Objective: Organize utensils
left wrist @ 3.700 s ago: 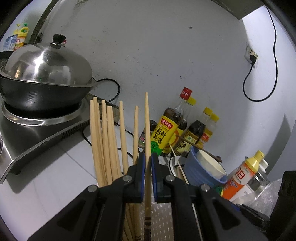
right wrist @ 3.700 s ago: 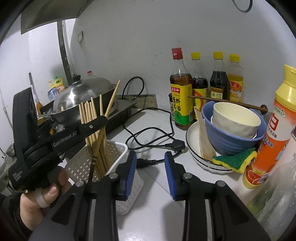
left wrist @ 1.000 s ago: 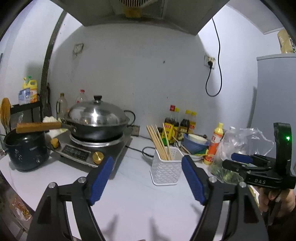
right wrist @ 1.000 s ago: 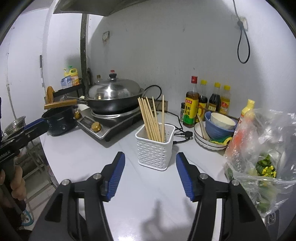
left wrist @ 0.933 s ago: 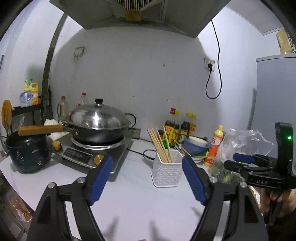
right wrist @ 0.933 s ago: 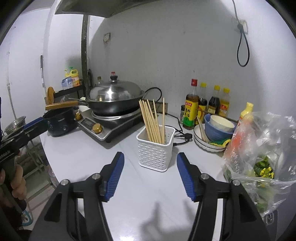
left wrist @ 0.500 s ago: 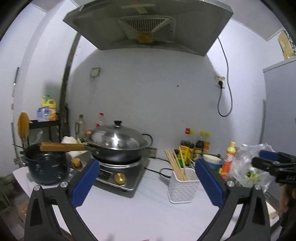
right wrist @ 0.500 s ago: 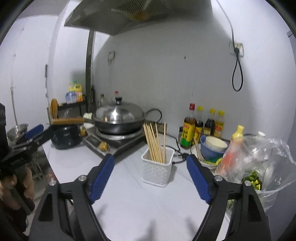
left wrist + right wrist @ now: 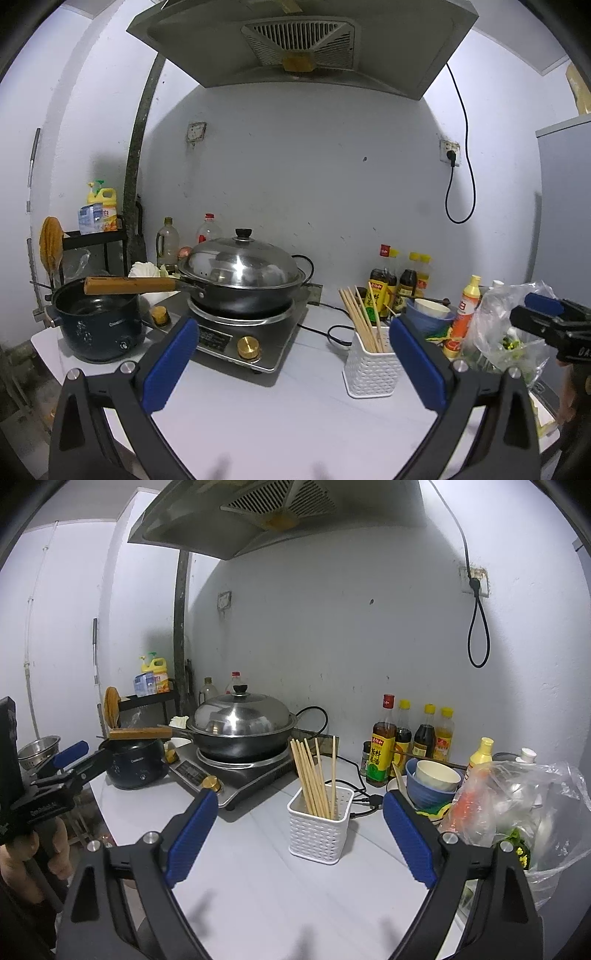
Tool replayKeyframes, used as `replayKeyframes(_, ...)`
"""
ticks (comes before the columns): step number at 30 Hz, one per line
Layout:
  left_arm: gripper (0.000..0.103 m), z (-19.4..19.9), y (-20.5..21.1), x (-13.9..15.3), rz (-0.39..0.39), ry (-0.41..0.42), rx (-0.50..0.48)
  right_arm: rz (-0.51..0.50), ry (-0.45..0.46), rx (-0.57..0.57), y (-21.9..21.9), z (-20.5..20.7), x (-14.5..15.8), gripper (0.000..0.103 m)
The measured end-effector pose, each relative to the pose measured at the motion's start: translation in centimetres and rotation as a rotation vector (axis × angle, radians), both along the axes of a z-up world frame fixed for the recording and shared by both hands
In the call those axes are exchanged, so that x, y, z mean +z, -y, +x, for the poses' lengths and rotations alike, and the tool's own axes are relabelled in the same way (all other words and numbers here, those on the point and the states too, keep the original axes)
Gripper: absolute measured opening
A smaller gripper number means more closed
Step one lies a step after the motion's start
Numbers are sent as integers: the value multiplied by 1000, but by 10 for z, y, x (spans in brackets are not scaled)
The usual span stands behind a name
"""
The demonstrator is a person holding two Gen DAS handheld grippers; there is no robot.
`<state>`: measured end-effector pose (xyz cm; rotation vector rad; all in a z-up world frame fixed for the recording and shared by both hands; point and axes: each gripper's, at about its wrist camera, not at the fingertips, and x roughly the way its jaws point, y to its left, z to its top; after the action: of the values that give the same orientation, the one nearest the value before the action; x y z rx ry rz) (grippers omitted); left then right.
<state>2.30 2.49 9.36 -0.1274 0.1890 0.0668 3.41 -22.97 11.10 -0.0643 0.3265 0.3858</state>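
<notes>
Several wooden chopsticks (image 9: pixel 360 314) (image 9: pixel 310 771) stand upright in a white perforated basket (image 9: pixel 373 365) (image 9: pixel 319 834) on the white counter. My left gripper (image 9: pixel 291 325) is held back from the basket, wide open with nothing between its blue pads. My right gripper (image 9: pixel 299 795) also hangs well short of the basket; its jaws are opening and hold nothing. In the right wrist view the left gripper (image 9: pixel 70 755) shows at the far left in a hand. The right gripper (image 9: pixel 543 306) shows at the right edge of the left wrist view.
A lidded wok (image 9: pixel 240 273) sits on an induction cooker (image 9: pixel 243 339), with a dark blue pot (image 9: pixel 98 325) to its left. Sauce bottles (image 9: pixel 410 738), stacked bowls (image 9: pixel 434 779), a yellow-capped bottle (image 9: pixel 480 760) and a plastic bag of greens (image 9: pixel 524 812) crowd the right. A power cord (image 9: pixel 364 801) lies behind the basket.
The left gripper let go of a chopstick in the basket. Both grippers then drew back and rose away from the counter, and their jaws spread wider.
</notes>
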Motion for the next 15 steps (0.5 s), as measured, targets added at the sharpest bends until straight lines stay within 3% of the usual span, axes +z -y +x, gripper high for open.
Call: replayKeyframes(15, 103, 3, 5, -2, 0, -5, -5, 2, -7, 18, 3, 4, -5, 90)
